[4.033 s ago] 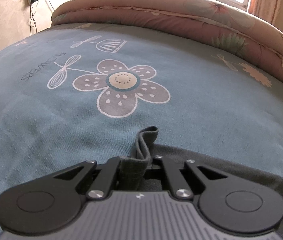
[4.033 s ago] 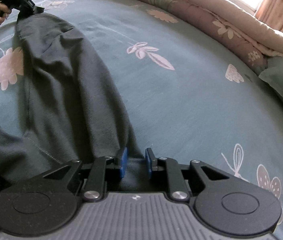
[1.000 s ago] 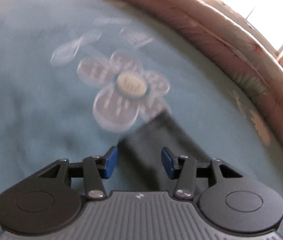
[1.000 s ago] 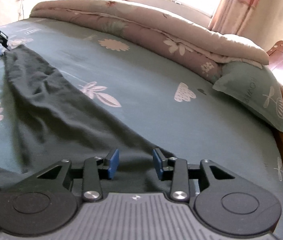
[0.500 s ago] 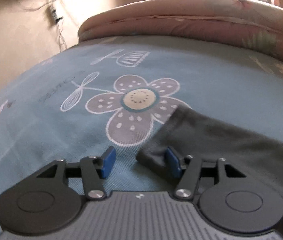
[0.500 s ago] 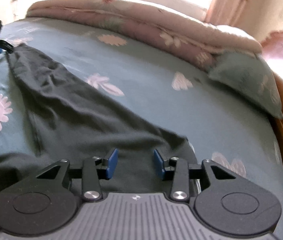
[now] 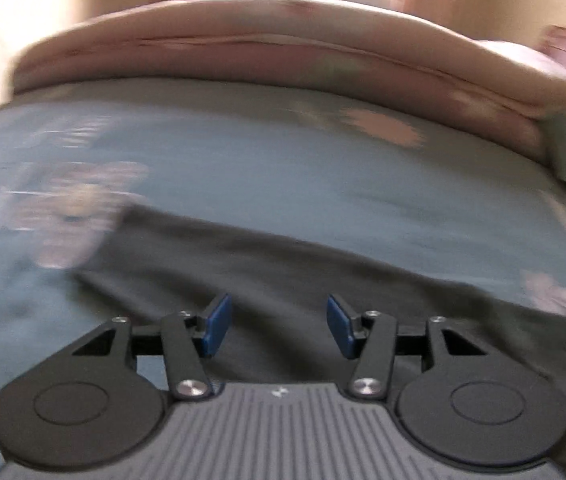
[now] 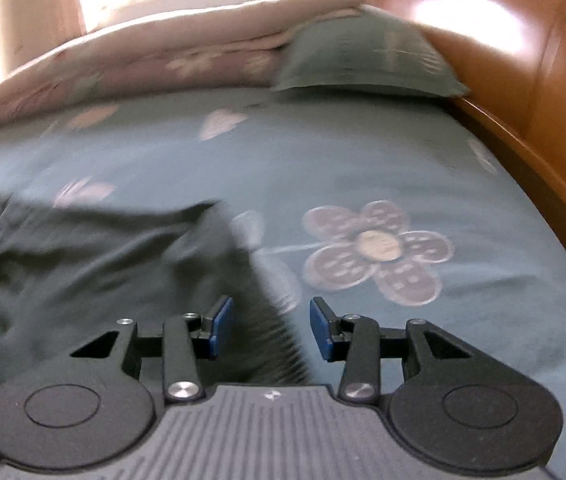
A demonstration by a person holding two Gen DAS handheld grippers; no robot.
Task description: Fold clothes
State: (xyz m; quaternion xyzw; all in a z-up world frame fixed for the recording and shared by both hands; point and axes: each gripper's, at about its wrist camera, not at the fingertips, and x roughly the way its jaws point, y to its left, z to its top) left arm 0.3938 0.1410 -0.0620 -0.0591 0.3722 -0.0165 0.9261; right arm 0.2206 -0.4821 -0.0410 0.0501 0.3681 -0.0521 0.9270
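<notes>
Both grippers have let go of the dark garment (image 7: 291, 280) since the earlier pictures, when each pinched an end of it; now it lies stretched flat across the blue bedsheet (image 7: 283, 168). The left gripper (image 7: 279, 326) stands spread, its jaws closing a little with cloth beneath them but nothing pinched; the right gripper (image 8: 271, 328) is spread too, above the garment's ribbed end (image 8: 267, 320), the pads clear of it. That reads as the spreading step finished and a new grasp for the first fold being sought. Relative to the garment, the rolled quilt (image 7: 283, 52) lies well beyond its far edge, the green pillow (image 8: 363, 60) and wooden headboard (image 8: 523, 80) stand past its ribbed end, and between them bare sheet gives ample room. Blur hides the garment's exact edges.
</notes>
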